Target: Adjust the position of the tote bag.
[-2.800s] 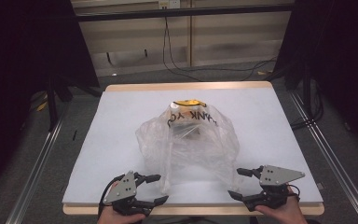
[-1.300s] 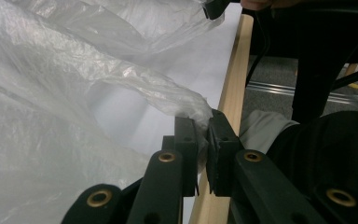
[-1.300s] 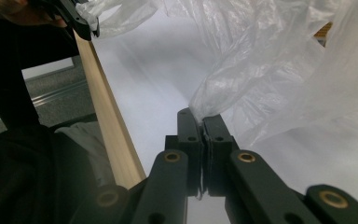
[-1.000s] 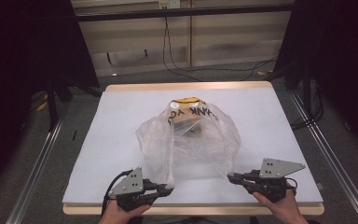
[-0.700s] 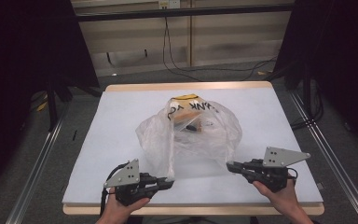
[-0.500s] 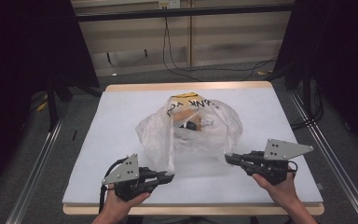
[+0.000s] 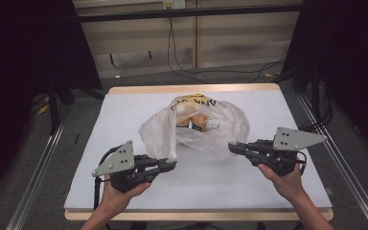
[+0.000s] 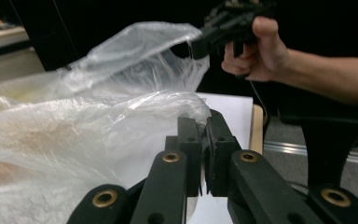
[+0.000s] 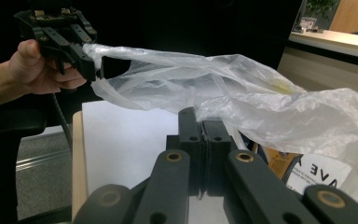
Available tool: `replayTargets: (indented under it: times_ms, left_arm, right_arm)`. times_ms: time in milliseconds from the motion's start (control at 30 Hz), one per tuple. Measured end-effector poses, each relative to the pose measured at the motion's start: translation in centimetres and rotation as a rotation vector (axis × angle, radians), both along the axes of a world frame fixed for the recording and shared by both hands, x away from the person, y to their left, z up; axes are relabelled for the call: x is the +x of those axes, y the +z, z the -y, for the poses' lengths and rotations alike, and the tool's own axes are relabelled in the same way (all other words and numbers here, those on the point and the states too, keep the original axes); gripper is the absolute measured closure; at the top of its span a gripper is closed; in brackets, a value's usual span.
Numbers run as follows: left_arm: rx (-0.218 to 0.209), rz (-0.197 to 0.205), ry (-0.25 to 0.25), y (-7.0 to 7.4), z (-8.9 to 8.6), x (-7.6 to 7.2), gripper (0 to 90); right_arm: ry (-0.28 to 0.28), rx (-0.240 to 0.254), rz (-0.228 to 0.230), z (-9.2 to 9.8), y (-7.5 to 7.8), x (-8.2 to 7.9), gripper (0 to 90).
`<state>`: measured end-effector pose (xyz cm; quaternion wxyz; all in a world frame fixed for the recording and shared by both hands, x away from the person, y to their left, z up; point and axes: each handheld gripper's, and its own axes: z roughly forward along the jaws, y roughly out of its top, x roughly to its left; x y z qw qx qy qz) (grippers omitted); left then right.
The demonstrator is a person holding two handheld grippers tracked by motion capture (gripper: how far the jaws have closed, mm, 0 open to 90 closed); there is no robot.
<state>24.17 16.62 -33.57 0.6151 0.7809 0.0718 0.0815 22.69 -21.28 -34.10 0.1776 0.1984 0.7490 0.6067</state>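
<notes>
Clear plastic bag (image 7: 206,127) – edges pinched in left gripper (image 7: 171,164), right gripper (image 7: 232,147) jaws

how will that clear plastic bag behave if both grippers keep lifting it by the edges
The plastic bag is thin and crinkled, so probably floppy and stretchy. With the left gripper and right gripper pinching film, it may slip. The yellow package inside will likely sag.

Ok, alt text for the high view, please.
Two hand-held grippers, left gripper and right gripper, each shut on an edge of a clear plastic bag, hold it over a white table. Yellow packaging shows inside.
</notes>
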Motion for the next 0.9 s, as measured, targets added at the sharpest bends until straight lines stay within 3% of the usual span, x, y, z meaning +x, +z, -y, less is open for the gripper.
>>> replayTargets:
  times_ms: [167,400,600,733,833,900]
  left_arm:
    - [-0.008,0.034,0.026,1.4,-0.4,1.3,87.3]
    - [-0.089,0.077,0.073,3.7,-1.2,2.4,87.4]
    - [-0.130,0.065,0.081,5.7,-0.4,4.3,87.4]
    - [-0.179,0.065,0.090,6.1,-0.5,4.8,87.4]
    - [-0.159,0.086,0.110,6.4,-0.9,5.3,87.4]
    - [-0.165,0.062,0.108,6.7,-1.2,5.9,87.4]
  right_arm:
    - [-0.002,0.016,0.011,0.1,0.7,0.9,89.0]
    - [-0.004,0.054,0.034,0.2,1.8,2.1,89.1]
    - [-0.013,0.076,0.066,0.3,3.3,3.2,89.1]
    - [-0.012,0.098,0.083,0.3,3.9,4.1,89.2]
    - [-0.010,0.135,0.093,0.6,4.3,4.7,89.2]
    - [-0.014,0.146,0.098,0.7,4.5,5.1,89.2]
